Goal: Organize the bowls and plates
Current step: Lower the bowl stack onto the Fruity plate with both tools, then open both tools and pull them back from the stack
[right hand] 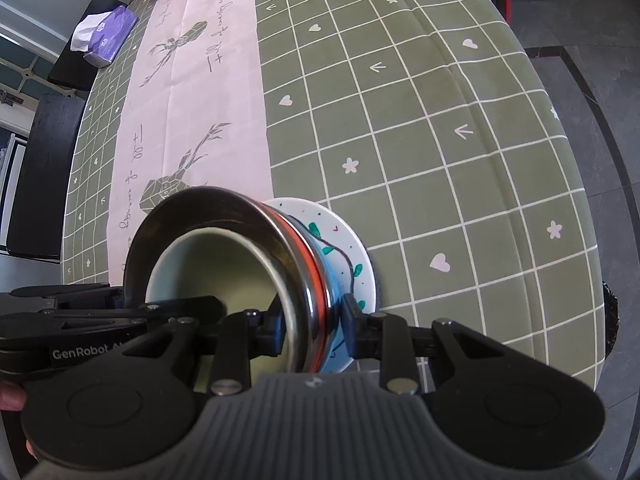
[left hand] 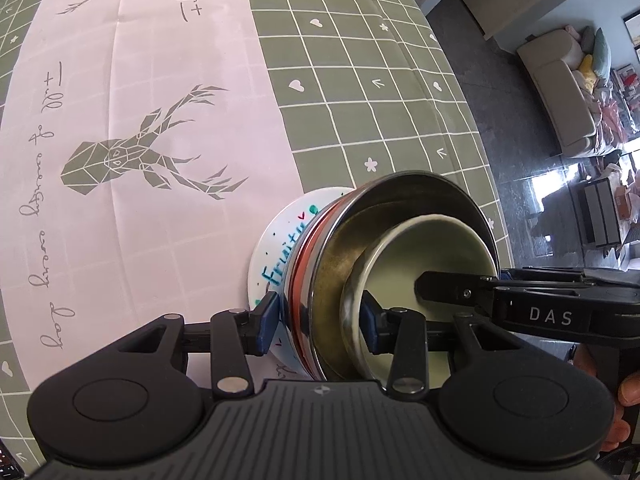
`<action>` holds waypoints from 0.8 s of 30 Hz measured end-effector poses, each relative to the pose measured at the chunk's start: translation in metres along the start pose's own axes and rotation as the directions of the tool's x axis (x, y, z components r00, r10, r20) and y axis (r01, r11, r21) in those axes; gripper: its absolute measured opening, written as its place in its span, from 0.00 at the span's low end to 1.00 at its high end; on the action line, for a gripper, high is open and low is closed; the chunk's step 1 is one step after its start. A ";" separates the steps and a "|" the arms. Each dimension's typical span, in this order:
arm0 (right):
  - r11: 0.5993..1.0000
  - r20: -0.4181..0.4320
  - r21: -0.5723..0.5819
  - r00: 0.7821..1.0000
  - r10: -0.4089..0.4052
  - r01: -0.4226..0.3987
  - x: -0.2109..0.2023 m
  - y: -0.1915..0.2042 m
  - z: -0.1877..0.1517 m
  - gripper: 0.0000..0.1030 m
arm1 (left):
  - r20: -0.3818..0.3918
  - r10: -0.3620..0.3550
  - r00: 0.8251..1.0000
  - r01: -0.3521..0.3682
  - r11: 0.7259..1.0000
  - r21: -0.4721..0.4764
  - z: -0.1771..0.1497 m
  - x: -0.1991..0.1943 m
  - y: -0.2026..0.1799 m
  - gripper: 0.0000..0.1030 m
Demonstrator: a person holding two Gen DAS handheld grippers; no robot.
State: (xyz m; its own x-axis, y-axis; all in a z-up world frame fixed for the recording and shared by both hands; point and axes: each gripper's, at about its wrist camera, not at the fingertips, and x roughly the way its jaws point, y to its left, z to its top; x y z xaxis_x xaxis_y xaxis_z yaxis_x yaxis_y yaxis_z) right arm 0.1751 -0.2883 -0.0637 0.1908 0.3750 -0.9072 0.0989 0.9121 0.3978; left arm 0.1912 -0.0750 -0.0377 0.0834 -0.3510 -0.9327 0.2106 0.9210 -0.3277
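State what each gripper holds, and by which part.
Right gripper pinches the round stainless steel bowl by its side wall. Left gripper straddles that wall and the nested white bowl; grip cannot be told.

The outer bowl (left hand: 320, 280) near the table's edge is polished metal, mirror-bright on its wall with an orange band and duller and brownish inside, and the smaller bowl (left hand: 432, 248) nested in it looks like smooth, pale glazed ceramic. Under them the plate (right hand: 352, 240) is glossy white ceramic painted with green leaves and blue lettering. The tablecloth (right hand: 420, 120) is matt green checked cloth with soft creases, the runner (left hand: 132, 92) along its middle is matt pale pink fabric, and both grippers are matt black plastic.
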 end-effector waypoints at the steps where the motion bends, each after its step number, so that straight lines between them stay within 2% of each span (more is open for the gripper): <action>1: 1.000 -0.003 -0.007 1.000 -0.006 0.006 0.001 0.001 0.000 0.30 | 0.007 0.001 1.000 -0.001 1.000 0.007 0.000 -0.002 -0.001 0.59; 2: 1.000 -0.005 -0.015 1.000 -0.013 0.013 0.001 0.002 0.000 0.34 | 0.013 0.001 1.000 -0.001 1.000 0.009 0.001 -0.004 -0.001 0.66; 3: 1.000 0.000 -0.017 1.000 -0.021 0.021 0.001 0.002 0.001 0.39 | 0.020 0.002 1.000 -0.002 1.000 0.006 0.001 -0.005 -0.001 0.69; 8: 0.999 0.013 -0.041 0.999 -0.032 0.033 -0.004 0.006 -0.001 0.47 | 0.042 -0.002 0.999 0.001 1.000 0.013 0.000 -0.012 -0.002 0.70; 10: 0.996 0.027 -0.072 0.999 -0.044 0.046 -0.009 0.010 -0.003 0.52 | 0.064 0.012 0.998 -0.014 0.999 0.036 -0.003 -0.017 -0.004 0.70; 14: 0.987 0.077 -0.141 0.995 -0.068 0.079 -0.025 0.020 -0.013 0.53 | 0.132 0.037 0.991 -0.051 0.993 0.104 -0.012 -0.034 -0.012 0.70; 20: 0.958 0.212 -0.246 0.973 -0.095 0.147 -0.061 0.038 -0.037 0.56 | 0.292 0.015 0.956 -0.083 0.971 0.224 -0.039 -0.078 -0.025 0.70; 24: 0.935 0.313 -0.309 0.947 -0.070 0.172 -0.086 0.051 -0.061 0.58 | 0.410 -0.027 0.912 -0.106 0.948 0.298 -0.067 -0.106 -0.033 0.70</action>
State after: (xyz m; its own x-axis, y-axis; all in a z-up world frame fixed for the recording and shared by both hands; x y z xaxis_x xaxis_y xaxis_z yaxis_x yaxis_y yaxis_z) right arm 0.1039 -0.2643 0.0260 0.4798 0.2392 -0.8442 -0.1765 0.9688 0.1742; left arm 0.1105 -0.0569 0.0622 0.4699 -0.4142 -0.7795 0.4816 0.8604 -0.1668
